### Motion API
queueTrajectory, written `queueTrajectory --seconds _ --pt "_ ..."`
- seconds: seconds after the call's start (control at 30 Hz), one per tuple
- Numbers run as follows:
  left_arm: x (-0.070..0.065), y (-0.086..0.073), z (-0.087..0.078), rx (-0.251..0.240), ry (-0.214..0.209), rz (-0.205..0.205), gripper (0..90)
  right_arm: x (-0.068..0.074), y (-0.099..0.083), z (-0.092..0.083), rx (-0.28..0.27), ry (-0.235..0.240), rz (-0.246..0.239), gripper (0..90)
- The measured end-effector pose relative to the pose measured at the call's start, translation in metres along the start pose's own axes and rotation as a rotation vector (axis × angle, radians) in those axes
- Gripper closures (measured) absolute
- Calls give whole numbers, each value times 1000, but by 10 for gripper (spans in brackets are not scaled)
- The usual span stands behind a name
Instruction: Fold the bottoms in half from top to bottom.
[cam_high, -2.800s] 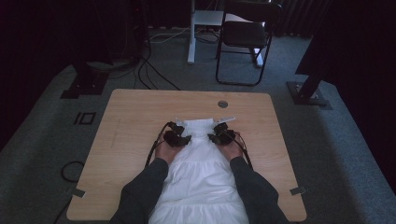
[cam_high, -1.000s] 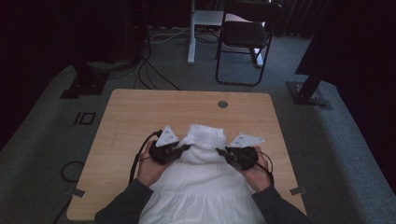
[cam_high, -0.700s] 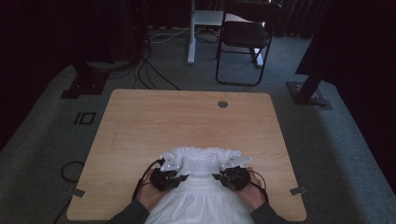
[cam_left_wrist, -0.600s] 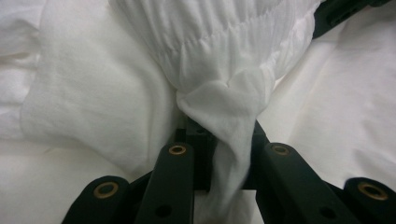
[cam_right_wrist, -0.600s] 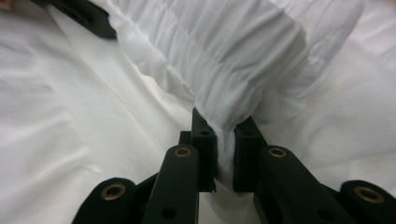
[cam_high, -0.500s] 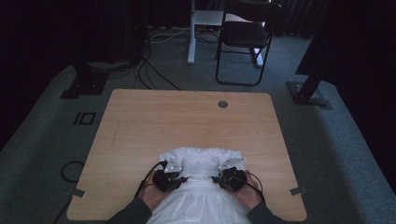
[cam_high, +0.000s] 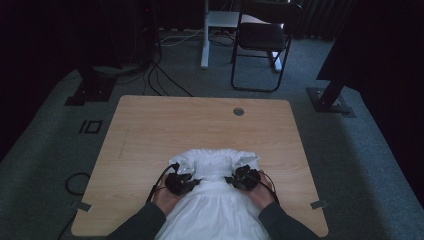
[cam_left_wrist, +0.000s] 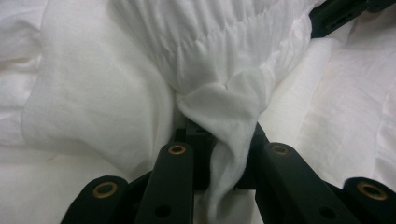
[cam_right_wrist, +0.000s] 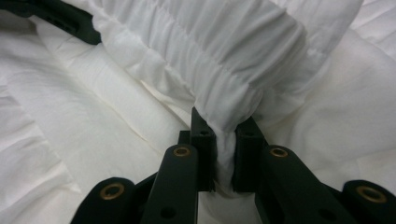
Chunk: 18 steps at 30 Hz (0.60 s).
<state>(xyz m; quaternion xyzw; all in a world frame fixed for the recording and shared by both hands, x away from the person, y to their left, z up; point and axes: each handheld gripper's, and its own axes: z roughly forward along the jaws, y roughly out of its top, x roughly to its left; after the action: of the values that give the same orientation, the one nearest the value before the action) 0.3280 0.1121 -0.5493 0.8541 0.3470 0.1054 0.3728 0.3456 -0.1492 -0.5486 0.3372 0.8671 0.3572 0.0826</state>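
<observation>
Both jaws pinch bunched white cloth: the white dress (cam_high: 215, 200) lies on the near half of the wooden table (cam_high: 160, 125), its skirt hanging over the near edge, gathered bodice clamped between left gripper (cam_high: 181, 181) and right gripper (cam_high: 242, 176).

One white dress (cam_high: 215, 200), two claws, one table (cam_high: 150, 130), one chair (cam_high: 260, 40)
</observation>
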Motion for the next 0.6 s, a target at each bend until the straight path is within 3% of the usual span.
queueTrajectory --seconds 0.1,0.2,0.37,0.43,0.47,0.5,0.6 --pt "3 6 3 9 20 -45 805 -13 10 7 3 17 4 819" --pt "5 11 6 18 47 -65 803 -26 20 14 0 30 2 820" --pt "22 21 13 17 82 -54 802 -39 36 25 -2 11 2 819" --pt "35 24 14 17 77 -55 798 -41 41 30 -3 1 9 818" --pt "35 24 14 17 77 -55 798 -41 41 30 -3 1 9 818" --pt "46 28 16 21 79 -47 798 -42 43 32 -1 -1 17 817" --pt "60 38 21 45 101 -20 798 -46 54 40 -6 -16 27 814"
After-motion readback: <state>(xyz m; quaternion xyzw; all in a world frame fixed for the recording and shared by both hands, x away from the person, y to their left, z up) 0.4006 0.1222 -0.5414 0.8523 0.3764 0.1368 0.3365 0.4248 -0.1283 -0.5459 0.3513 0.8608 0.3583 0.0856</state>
